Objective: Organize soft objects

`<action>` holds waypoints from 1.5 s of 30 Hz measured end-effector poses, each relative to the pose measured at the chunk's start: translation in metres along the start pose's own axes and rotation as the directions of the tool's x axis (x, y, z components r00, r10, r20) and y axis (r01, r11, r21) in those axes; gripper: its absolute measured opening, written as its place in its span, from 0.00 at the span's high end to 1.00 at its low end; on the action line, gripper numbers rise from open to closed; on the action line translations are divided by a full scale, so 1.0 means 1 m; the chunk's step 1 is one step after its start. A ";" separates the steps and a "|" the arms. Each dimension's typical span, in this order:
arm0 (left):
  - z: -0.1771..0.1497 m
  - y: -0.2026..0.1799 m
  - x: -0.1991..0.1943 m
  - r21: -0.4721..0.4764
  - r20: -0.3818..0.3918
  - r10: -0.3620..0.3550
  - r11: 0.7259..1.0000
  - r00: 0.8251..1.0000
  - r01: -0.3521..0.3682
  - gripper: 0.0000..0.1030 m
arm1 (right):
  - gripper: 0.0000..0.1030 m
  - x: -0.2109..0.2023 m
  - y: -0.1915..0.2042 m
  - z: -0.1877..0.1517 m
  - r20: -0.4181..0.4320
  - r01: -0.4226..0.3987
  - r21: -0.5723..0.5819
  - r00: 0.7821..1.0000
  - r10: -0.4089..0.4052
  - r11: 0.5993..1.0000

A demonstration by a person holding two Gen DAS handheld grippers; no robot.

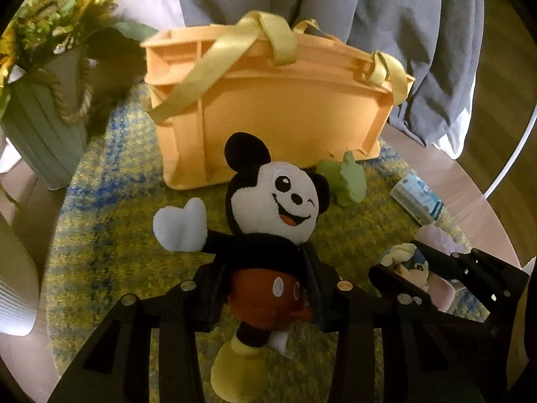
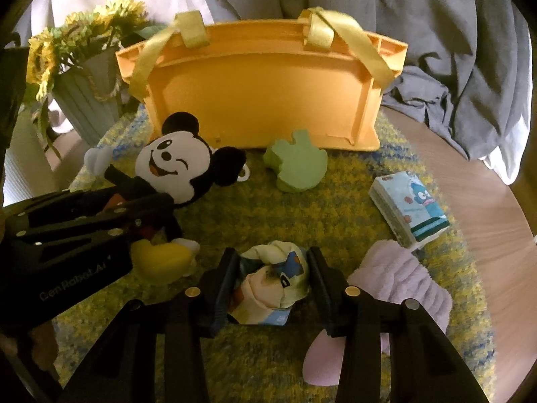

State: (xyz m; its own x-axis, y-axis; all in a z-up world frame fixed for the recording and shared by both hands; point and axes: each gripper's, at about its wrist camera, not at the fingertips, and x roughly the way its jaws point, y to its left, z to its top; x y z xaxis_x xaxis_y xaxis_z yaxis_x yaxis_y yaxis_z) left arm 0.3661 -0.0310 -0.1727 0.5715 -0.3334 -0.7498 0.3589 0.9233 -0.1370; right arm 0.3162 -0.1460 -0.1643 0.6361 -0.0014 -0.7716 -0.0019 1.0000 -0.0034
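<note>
My left gripper (image 1: 265, 288) is shut on a Mickey Mouse plush (image 1: 268, 201) at its red shorts, holding it over the yellow-blue rug; it also shows in the right wrist view (image 2: 174, 168) with the left gripper (image 2: 134, 215) around it. My right gripper (image 2: 270, 282) is shut on a small cream and blue plush toy (image 2: 272, 282), low over the rug; it shows in the left wrist view (image 1: 407, 262) too. An orange basket (image 2: 261, 90) with yellow fabric handles stands at the back. A green sponge-like soft shape (image 2: 295, 168) lies before it.
A tissue pack (image 2: 409, 208) and a pink fluffy cloth (image 2: 402, 278) lie on the rug (image 2: 268, 215) at right. A green vase of sunflowers (image 2: 87, 100) stands back left. A person in grey clothes (image 2: 436, 33) sits behind the basket. The round wooden table (image 2: 486, 168) edges curve at right.
</note>
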 end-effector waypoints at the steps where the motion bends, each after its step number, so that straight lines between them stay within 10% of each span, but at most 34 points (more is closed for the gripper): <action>1: 0.000 0.000 -0.003 -0.001 0.004 0.003 1.000 1.000 -0.003 0.61 | 0.58 -0.003 0.001 0.001 0.007 0.001 -0.005 1.000 -0.001 1.000; 45: 0.033 -0.023 -0.137 -0.021 0.328 0.092 0.996 0.940 -0.090 0.61 | 0.58 -0.125 -0.010 0.055 0.364 -0.037 0.001 0.931 0.034 0.999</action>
State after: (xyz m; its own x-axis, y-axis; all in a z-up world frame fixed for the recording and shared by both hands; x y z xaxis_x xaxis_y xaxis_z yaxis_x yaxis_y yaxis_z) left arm 0.3038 -0.0127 -0.0455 0.8124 -0.2914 -0.5051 0.2905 0.9533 -0.0827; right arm 0.2793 -0.1552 -0.0325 0.8728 0.0337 -0.4869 -0.0246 0.9994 0.0252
